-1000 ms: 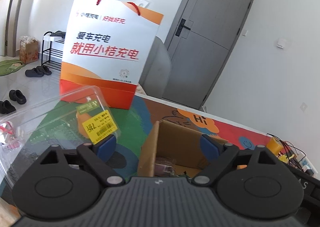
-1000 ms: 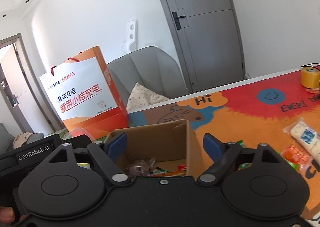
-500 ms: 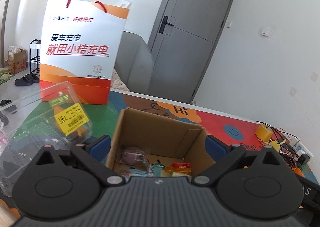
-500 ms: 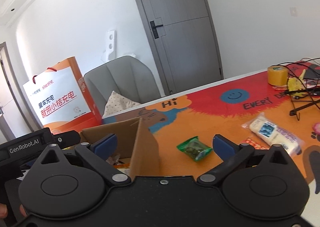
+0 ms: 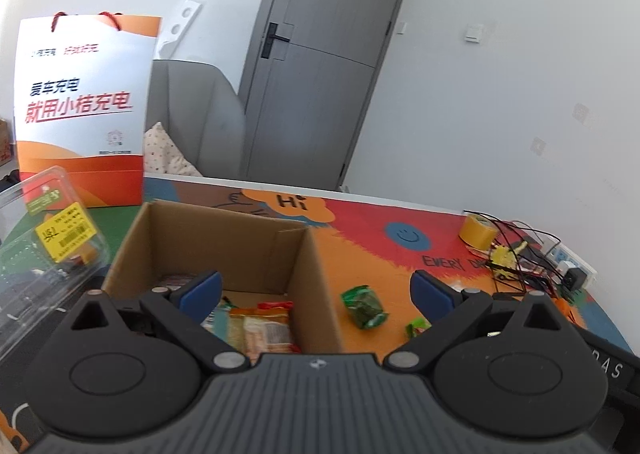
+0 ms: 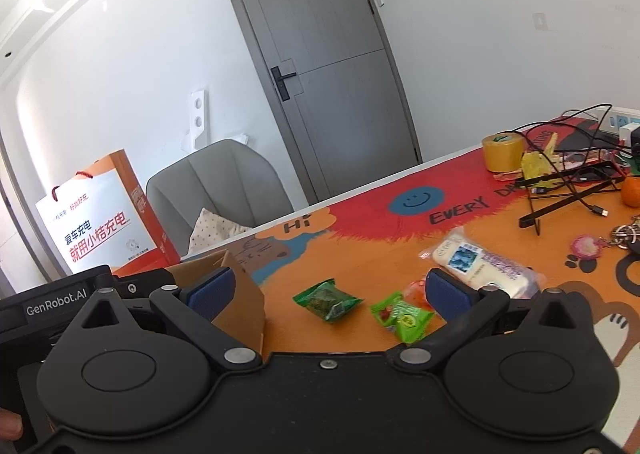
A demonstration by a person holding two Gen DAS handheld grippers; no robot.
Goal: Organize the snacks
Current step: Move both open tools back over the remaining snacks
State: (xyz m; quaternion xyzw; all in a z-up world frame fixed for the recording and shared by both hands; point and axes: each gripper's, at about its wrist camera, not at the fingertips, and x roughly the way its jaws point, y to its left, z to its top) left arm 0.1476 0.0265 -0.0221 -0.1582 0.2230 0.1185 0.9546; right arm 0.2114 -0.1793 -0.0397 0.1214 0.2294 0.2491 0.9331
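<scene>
An open cardboard box [image 5: 224, 230] sits on the colourful table mat and holds several snack packets [image 5: 260, 328]. My left gripper [image 5: 316, 292] is open, its left pad over the box, nothing between the pads. To the right of the box lie a dark green packet [image 5: 363, 307] [image 6: 327, 300], a light green packet [image 6: 402, 316], an orange-red packet [image 6: 416, 290] and a long white packet [image 6: 478, 264]. My right gripper [image 6: 328, 290] stands open above the two green packets, holding nothing. The box corner [image 6: 236, 294] shows at its left pad.
An orange-and-white paper bag [image 5: 80, 110] stands behind the box, a clear plastic clamshell [image 5: 44, 254] to its left. A yellow tape roll [image 6: 502, 152], cables, a black stand [image 6: 568, 194] and an orange [image 6: 632, 192] crowd the right end. A grey chair [image 6: 216, 186] is behind the table.
Both grippers have swung to the right across the table, from the bag and box toward the loose packets. Both pairs of jaws have spread a little wider.
</scene>
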